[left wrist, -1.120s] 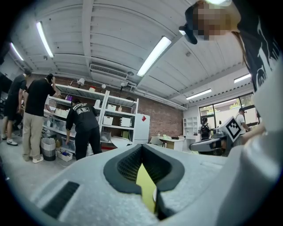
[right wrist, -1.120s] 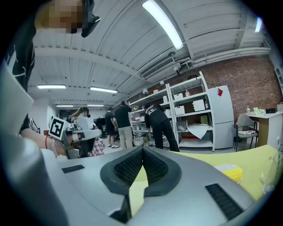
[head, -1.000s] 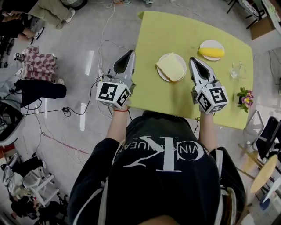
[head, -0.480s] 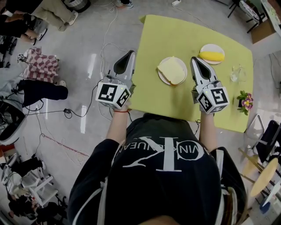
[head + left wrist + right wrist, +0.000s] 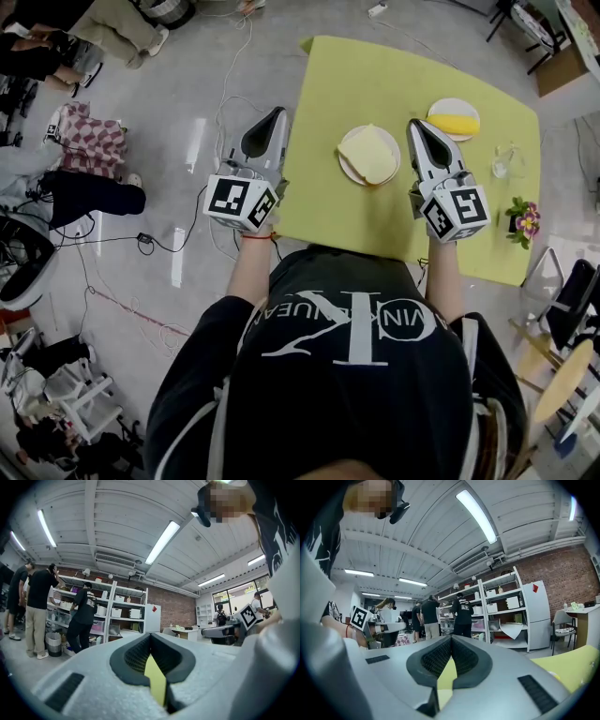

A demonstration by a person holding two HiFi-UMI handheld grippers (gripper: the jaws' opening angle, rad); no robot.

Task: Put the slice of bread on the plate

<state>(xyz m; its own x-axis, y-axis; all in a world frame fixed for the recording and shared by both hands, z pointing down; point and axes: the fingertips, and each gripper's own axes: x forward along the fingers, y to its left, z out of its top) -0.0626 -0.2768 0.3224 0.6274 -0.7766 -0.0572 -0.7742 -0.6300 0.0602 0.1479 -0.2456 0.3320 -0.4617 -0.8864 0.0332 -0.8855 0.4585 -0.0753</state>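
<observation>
The slice of bread [image 5: 368,153] lies already flat on the white plate [image 5: 347,172], in the middle of the yellow table [image 5: 375,75], so we judge that the placing itself is finished and the step in hand is only to draw away cleanly. The left gripper [image 5: 278,112] is at the left edge of the table, well apart from the plate. In the left gripper view its jaws meet at the tips [image 5: 150,637] and nothing is between them; only a strip of yellow shows behind. The right gripper [image 5: 413,126] is just beside the plate on its right side. Its jaws are also closed tip to tip [image 5: 451,639] and they carry nothing. To do this well, we should bring the right gripper back toward the body in a straight, level line, without swinging to the left, because its tip is near the plate's rim and a touch could push the plate or turn the bread. We should also avoid the second plate [image 5: 437,108] with the yellow thing [image 5: 454,117] further right.
</observation>
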